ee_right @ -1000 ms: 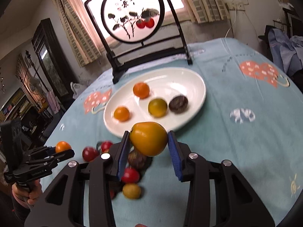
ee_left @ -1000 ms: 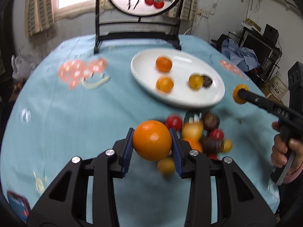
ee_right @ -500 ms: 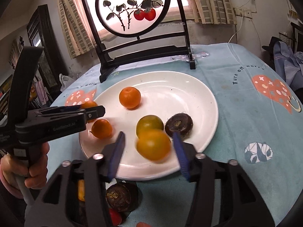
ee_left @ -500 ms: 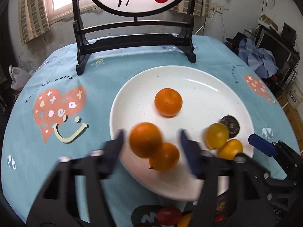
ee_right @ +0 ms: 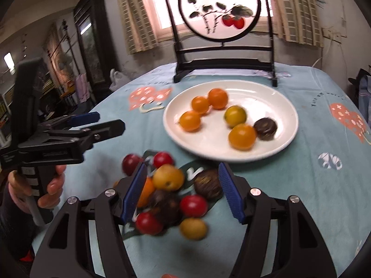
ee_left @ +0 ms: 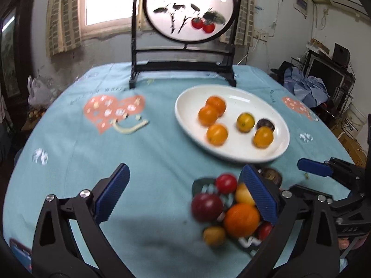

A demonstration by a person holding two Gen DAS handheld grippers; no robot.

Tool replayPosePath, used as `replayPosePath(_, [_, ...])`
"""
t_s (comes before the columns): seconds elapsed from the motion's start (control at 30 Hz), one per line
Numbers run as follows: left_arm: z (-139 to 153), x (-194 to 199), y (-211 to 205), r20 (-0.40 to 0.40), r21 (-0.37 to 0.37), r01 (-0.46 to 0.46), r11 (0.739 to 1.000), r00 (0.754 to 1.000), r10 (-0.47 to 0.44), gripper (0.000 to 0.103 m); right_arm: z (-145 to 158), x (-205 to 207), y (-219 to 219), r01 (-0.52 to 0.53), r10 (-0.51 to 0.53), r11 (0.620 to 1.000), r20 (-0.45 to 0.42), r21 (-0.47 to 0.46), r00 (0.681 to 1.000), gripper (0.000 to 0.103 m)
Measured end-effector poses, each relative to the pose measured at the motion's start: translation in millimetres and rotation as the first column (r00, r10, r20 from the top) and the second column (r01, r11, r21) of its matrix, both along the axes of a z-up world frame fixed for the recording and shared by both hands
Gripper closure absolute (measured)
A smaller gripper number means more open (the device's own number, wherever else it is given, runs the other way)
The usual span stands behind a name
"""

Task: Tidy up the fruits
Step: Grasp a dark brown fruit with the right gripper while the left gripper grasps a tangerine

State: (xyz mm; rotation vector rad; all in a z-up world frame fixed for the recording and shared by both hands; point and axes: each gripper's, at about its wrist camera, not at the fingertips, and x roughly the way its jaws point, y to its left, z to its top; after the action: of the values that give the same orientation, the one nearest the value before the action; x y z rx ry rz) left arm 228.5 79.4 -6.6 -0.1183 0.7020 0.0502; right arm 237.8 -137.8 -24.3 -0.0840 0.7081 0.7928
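Observation:
A white plate [ee_left: 276, 149] [ee_right: 286, 115] on the blue tablecloth holds several orange and yellow fruits and one dark fruit [ee_right: 265, 128]. A pile of loose fruit [ee_left: 228, 210] [ee_right: 172, 194] lies on a dark mat in front of the plate: red, yellow, orange and dark ones. My left gripper [ee_left: 185, 195] is open and empty, just left of the pile. My right gripper [ee_right: 183, 193] is open and empty, low over the pile, with a yellow fruit [ee_right: 168, 177] between its fingers' line of sight.
A black stand with a round painted screen [ee_left: 190, 9] [ee_right: 220, 11] stands at the table's far edge behind the plate. A red and blue object [ee_left: 19, 250] lies at the near left edge. Furniture and clutter [ee_left: 324, 81] surround the round table.
Both grippers let go of their fruits onto the plate and opened. Both then drew back from the plate to the loose pile.

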Motion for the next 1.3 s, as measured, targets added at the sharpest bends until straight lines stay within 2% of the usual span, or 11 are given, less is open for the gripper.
replayPosePath(0.1, [-14,-5,14,-0.071,-0.07,-0.019,0.997,0.997,0.014,0.003,-3,-15,10,-0.046,0.048,0.998,0.038,-0.048,0.998,0.041])
replayPosePath(0.23, [-15,-13,29,-0.073,-0.174,-0.047,0.984,0.997,0.034,0.003,-9,-23,21,-0.092,0.099,0.99,0.057,-0.11,0.993,0.048])
replayPosePath(0.4, [-12,-19,28,-0.058,-0.131,-0.073,0.989,0.996,0.066,0.003,-16,-20,24,-0.105,0.111,0.985,0.037,-0.136,0.993,0.054])
replayPosePath(0.6, [-13,-20,27,-0.066,-0.131,-0.066,0.989,0.996,0.057,0.003,-21,-20,27,-0.109,0.116,0.982,0.035,-0.155,0.993,0.054])
replayPosePath(0.83, [-12,-21,24,-0.06,-0.116,-0.06,0.991,0.997,0.053,0.003,-27,-19,30,-0.11,0.116,0.978,0.026,-0.178,0.993,0.061])
replayPosePath(0.93, [-12,-21,23,-0.056,-0.105,-0.06,0.993,0.997,0.054,0.003,-29,-18,30,-0.1,0.107,0.978,0.031,-0.186,0.994,0.066])
replayPosePath(0.97, [-11,-22,23,-0.053,-0.1,-0.061,0.993,0.997,0.056,0.003,-29,-17,29,-0.091,0.099,0.978,0.032,-0.187,0.995,0.073])
replayPosePath(1.07, [-11,-23,19,-0.044,-0.074,-0.059,0.996,0.997,0.056,0.003,-26,-10,23,-0.087,0.087,0.986,-0.006,-0.143,0.996,0.074])
replayPosePath(1.13, [-10,-25,13,-0.032,-0.048,-0.04,0.998,0.999,0.039,0.003,-18,-4,13,-0.078,0.075,0.995,-0.039,-0.062,0.996,0.075])
replayPosePath(1.2, [-8,-27,1,-0.015,-0.006,0.007,1.0,1.0,-0.007,0.003,-9,2,0,-0.057,0.059,0.998,-0.072,0.036,0.996,0.075])
replayPosePath(1.3, [-8,-34,-31,0.002,0.104,0.153,0.983,0.988,-0.154,0.005,0,8,-15,-0.02,0.033,0.993,-0.102,0.12,0.994,0.074])
